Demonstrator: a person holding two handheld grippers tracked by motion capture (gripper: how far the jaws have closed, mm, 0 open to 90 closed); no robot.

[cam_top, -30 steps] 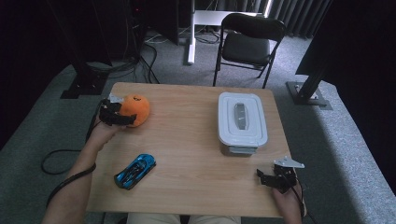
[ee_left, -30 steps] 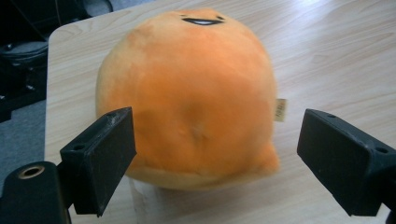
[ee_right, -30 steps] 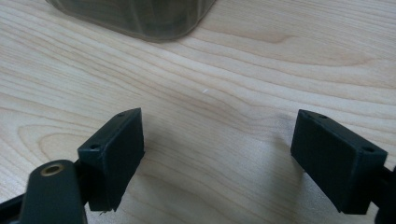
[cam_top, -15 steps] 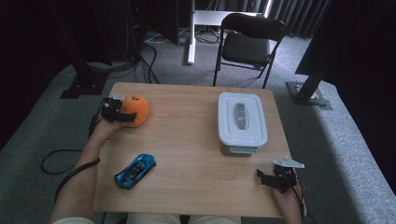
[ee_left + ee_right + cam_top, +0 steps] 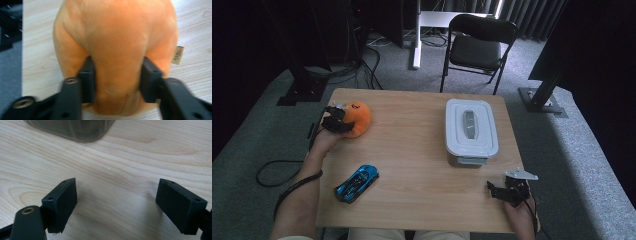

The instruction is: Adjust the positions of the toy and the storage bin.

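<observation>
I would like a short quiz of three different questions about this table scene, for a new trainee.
1. True or false: the left tool pinches the orange plush.
2. The right tool is: A) open over bare table B) shut on the blue car C) lifting the lid.
3. What stands nearest the right tool?

Key: 1 true, its jaws have just closed on it. 2 A. 3 the white box.

One plush toy (image 5: 357,119), one toy car (image 5: 356,183), one box (image 5: 471,131)
</observation>
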